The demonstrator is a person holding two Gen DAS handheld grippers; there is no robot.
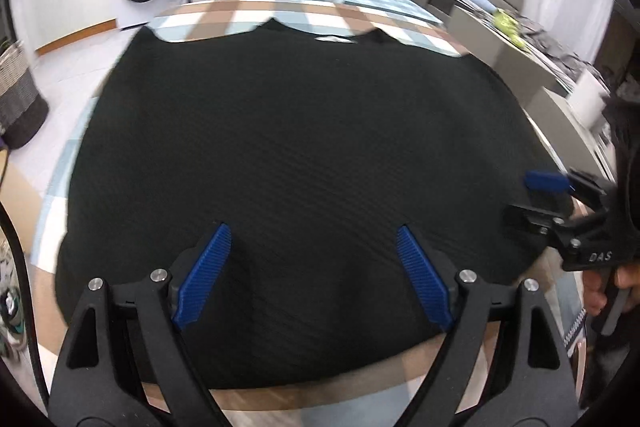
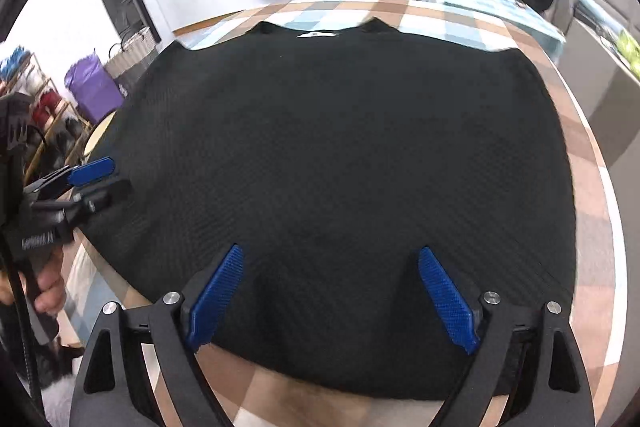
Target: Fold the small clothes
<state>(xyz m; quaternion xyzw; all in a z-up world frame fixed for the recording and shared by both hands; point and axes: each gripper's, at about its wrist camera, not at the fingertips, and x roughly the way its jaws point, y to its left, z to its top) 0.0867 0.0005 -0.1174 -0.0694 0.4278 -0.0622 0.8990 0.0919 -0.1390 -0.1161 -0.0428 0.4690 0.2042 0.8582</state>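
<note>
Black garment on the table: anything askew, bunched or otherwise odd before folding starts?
Nothing stands out. The black garment lies spread flat on the checked tablecloth, collar at the far edge, no obvious bunching. The left gripper and right gripper are both open over its near hem, holding nothing.

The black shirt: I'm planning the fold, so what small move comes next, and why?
Probably lower both grippers and pinch the near hem. The black shirt lies flat on the checked tablecloth, and the left gripper and right gripper are open over its near edge, holding nothing.
</note>
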